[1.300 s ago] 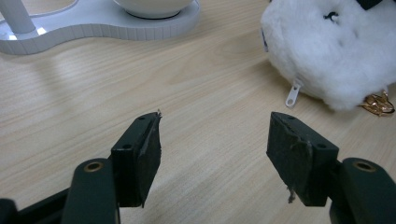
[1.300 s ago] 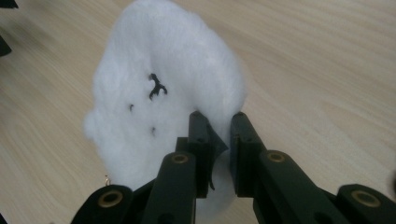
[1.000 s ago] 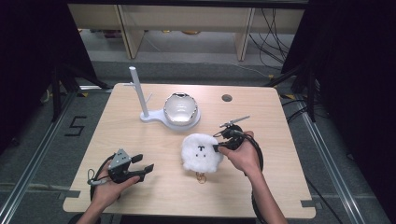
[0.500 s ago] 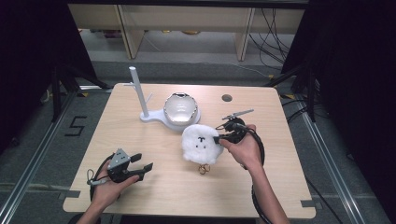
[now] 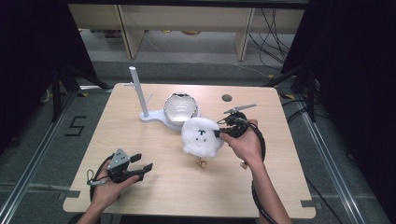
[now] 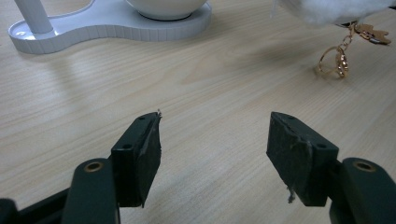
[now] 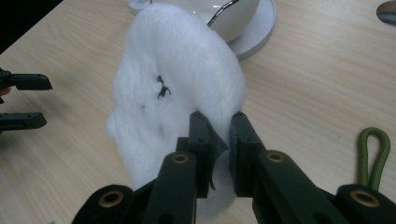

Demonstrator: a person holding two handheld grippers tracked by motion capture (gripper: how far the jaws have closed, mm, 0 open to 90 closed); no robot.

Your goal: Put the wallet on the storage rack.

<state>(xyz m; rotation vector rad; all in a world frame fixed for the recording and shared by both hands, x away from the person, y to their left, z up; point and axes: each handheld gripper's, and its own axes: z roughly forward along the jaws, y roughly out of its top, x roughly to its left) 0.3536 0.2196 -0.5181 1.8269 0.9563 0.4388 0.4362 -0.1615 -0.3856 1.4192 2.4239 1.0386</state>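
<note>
A fluffy white plush pouch [image 5: 201, 136] with a small stitched face hangs just above the table, tilted on its edge. My right gripper [image 5: 220, 132] is shut on its right rim; in the right gripper view both jaws pinch the white plush pouch [image 7: 177, 88] at its near edge. A gold keyring with a small charm [image 6: 337, 60] dangles from the pouch and touches the wood. My left gripper [image 5: 144, 169] rests low at the front left of the table, open, with bare wood between the jaws of the left gripper [image 6: 215, 149].
A white stand with an upright post [image 5: 138, 91] and a shiny domed bowl [image 5: 180, 106] sits at the back centre, just behind the pouch. A round hole [image 5: 227, 98] lies in the table top at the back right. A green cord loop [image 7: 376, 154] lies at the right.
My right gripper has lifted the pouch off the table and tipped it up on edge. The left gripper has stayed where it was.
</note>
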